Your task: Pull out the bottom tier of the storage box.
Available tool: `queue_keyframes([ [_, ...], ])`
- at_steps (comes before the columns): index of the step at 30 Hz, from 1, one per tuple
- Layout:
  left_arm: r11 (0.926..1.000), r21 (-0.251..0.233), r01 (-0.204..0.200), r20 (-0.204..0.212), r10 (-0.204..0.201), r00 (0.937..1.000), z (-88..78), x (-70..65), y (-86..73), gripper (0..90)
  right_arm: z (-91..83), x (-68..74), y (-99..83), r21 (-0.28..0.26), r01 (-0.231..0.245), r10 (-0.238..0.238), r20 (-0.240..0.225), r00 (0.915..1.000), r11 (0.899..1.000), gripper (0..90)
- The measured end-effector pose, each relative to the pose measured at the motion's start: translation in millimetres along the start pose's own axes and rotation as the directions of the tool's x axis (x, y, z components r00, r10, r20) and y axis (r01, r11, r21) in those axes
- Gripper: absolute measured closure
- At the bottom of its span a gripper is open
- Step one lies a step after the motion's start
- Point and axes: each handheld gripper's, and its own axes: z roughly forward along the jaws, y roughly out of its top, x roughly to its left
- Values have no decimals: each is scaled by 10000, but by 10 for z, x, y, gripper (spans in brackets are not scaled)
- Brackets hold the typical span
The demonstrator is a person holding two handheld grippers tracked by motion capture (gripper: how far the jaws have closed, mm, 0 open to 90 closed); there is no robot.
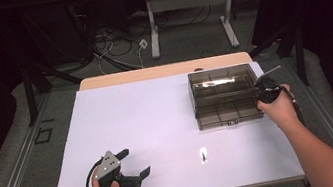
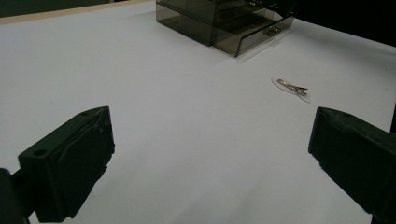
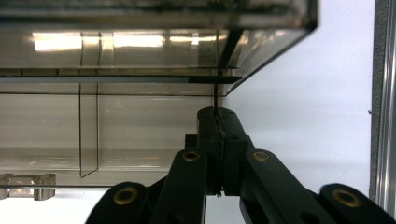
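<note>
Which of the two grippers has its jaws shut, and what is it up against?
The right gripper, at the right side of the smoky drawer box: its jaws meet at the box's side wall. The left gripper stands wide open over the white tabletop.

Drawer box [image 1: 225, 95] sits at the surface's [image 1: 148, 121] far right with its drawer [image 2: 254, 38] pulled partly toward the near edge, hair clip [image 1: 204, 155] lies nearer and slightly left of it, left tongs [image 1: 132, 163] near-left, right tongs [image 3: 218, 122] at the drawer's right wall.
</note>
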Motion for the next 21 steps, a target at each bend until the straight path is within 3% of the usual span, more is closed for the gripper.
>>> queue_keyframes([
  [5,10000,17,-23,9,23,10000,-1,-1,0,4,-15,-1,-7,151,-178,178,-9,9998,9997,899],
  [11,10000,3,-17,8,17,10000,-1,-2,1,4,-36,-18,-4,389,-12,14,-73,10000,9992,898],
  [18,10000,10,-8,10,8,10000,2,-1,-1,4,-49,-25,-16,506,-250,261,-213,9994,9984,897],
  [21,10000,10,-8,8,8,10000,2,0,-1,4,-50,-44,-17,525,-117,130,-242,9996,9986,897],
])
